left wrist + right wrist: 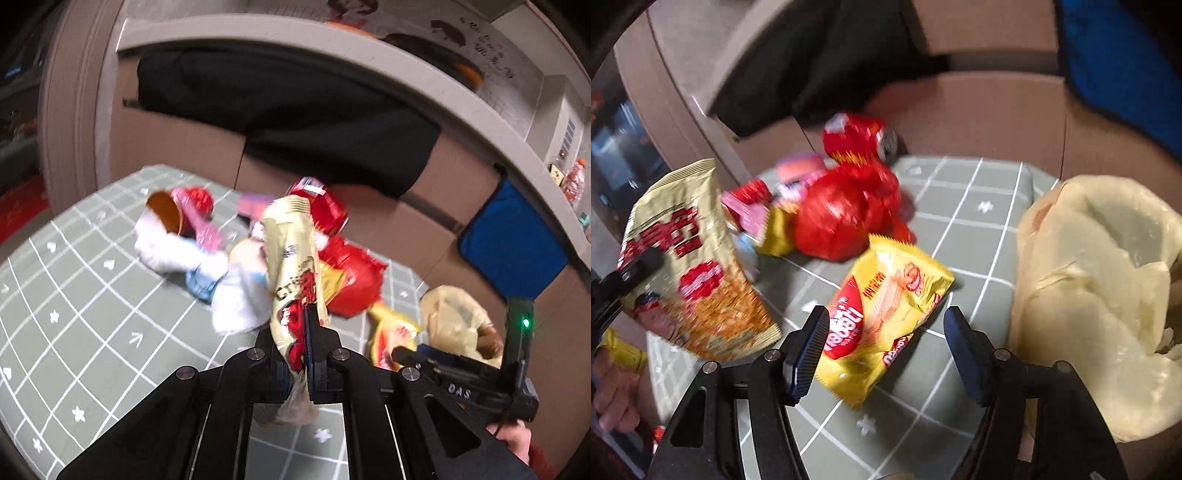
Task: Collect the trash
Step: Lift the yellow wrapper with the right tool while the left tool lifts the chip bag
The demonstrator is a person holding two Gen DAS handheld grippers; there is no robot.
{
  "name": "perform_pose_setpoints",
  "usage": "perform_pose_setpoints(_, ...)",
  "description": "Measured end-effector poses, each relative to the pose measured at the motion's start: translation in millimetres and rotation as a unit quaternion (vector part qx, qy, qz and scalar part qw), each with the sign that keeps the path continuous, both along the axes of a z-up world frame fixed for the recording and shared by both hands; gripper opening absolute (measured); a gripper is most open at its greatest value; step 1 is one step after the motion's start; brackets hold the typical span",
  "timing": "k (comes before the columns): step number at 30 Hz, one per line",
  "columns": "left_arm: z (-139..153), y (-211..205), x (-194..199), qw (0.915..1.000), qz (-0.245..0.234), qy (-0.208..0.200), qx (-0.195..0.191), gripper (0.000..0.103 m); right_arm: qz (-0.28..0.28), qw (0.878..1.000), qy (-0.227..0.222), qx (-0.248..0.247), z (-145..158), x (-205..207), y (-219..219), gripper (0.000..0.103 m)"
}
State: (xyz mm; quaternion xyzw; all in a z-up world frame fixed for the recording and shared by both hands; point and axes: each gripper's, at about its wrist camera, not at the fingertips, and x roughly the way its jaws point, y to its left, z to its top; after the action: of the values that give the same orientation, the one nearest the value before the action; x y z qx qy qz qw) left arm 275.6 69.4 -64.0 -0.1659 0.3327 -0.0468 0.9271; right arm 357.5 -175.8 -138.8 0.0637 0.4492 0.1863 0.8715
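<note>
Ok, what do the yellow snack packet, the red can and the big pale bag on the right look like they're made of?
Yellow snack packet: seems to be thin printed plastic film, glossy, with creases and a serrated edge. Red can: likely metal, with a silvery top and printed red wall, though it is blurred. Pale bag: looks like thin, soft, translucent plastic, slumped in loose folds.
</note>
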Motion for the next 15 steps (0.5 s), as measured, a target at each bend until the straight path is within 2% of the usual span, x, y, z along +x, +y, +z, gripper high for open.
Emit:
perform_pose_setpoints(2,-7.0,4.6,1.3,1.0000,-0.001,0.007,-0.003,0.007,0.000,1.000,0.011,-0.002,-7.5,6.0,6.1,0.063)
perform_pose_setpoints(6,-14.9,13.7,2.9,0.9997,-0.003,0.013,-0.021,0.007,0.001,0.999,-0.001,-0.051,-8.6,11.4,23.9,0.063)
perform_pose_setpoints(10,-17.6,13.3,3.6,0.9996,0.008,0.023,-0.012,0.008,0.017,0.994,-0.010,-0.108,-11.7,15.3,43.9,0.076)
perform_pose_setpoints(12,-18.4,11.6,3.4,0.9996,0.005,0.027,-0.010,0.010,0.024,0.991,-0.019,-0.133,-13.7,14.1,51.1,0.076)
perform_pose_setpoints(13,-17.6,9.6,3.8,0.9996,0.000,0.027,-0.008,0.010,0.027,0.991,-0.030,-0.126,-12.5,11.4,49.8,0.066)
perform_pose_setpoints(14,-16.7,8.2,3.5,0.9996,-0.007,0.026,-0.006,0.010,0.029,0.993,-0.036,-0.110,-10.2,9.4,47.0,0.038)
perform_pose_setpoints(15,-15.4,6.6,2.4,0.9995,-0.018,0.025,-0.007,0.010,0.034,0.995,-0.033,-0.090,-7.9,8.2,42.6,0.032)
